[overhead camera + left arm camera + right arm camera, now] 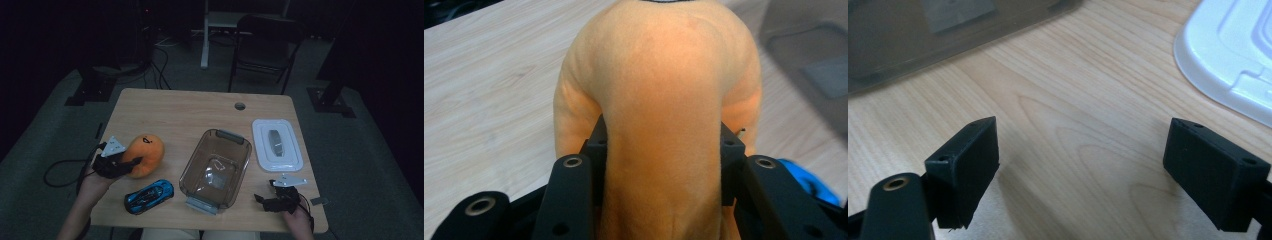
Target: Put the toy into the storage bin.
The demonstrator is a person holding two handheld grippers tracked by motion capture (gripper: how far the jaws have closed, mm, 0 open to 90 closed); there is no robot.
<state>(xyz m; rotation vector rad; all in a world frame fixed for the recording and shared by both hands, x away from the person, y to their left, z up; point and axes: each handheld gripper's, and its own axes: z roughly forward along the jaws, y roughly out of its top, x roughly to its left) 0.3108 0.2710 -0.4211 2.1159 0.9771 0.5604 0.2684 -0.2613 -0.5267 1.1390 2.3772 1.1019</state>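
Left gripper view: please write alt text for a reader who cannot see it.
The left tongs squeeze a soft orange plush toy between black jaws, above a pale wooden table. A shiny blue toy car peeks in at lower right.

High view is dim: room beyond the table nearly black, far corners vignetted, detail soft. Both gripper views are brighter, evenly lit from above. Orange plush close up is sharp, background blurred. Right gripper view: jaws slightly soft, soft shadows beneath, mild sheen on white lid.
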